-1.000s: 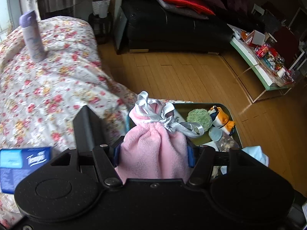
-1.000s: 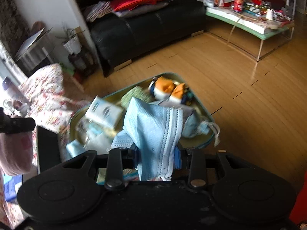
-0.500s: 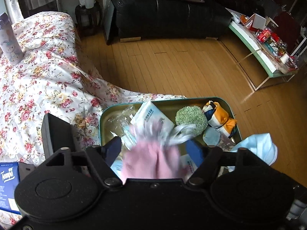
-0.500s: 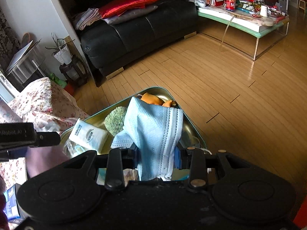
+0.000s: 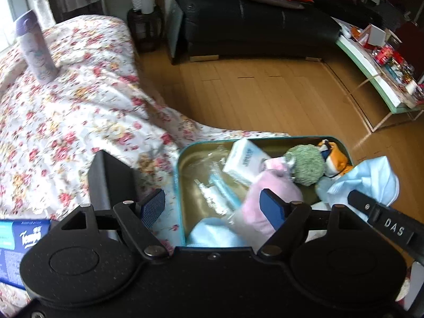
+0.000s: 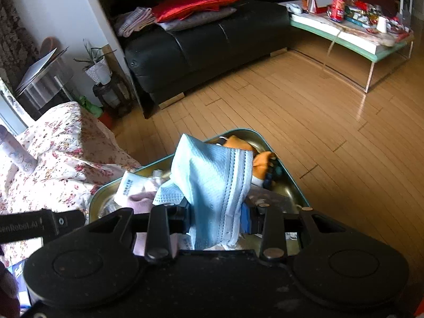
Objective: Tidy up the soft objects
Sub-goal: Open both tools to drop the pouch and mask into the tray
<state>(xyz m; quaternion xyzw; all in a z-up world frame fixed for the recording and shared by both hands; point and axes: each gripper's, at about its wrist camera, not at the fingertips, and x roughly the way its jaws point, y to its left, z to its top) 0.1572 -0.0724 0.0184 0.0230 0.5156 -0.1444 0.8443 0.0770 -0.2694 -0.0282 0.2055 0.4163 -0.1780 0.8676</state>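
A teal-rimmed metal tin (image 5: 177, 175) sits on the flowered bedspread. In it lie a pink drawstring pouch (image 5: 267, 193), a white tissue pack (image 5: 245, 159), a green fuzzy ball (image 5: 307, 165) and an orange plush toy (image 5: 335, 159). My left gripper (image 5: 213, 205) is open and empty, its right pad just in front of the pouch. My right gripper (image 6: 216, 216) is shut on a light blue face mask (image 6: 214, 180) and holds it over the tin (image 6: 291, 182). The mask also shows in the left wrist view (image 5: 371, 177).
A purple-capped bottle (image 5: 35, 47) stands on the bedspread (image 5: 66, 111). A blue tissue pack (image 5: 18, 241) lies at the lower left. A black sofa (image 6: 201, 50) and a cluttered low table (image 6: 352, 34) stand beyond the wooden floor.
My left gripper opened and let the pink pouch drop into the tin. My right gripper kept the blue mask and stayed over the tin.
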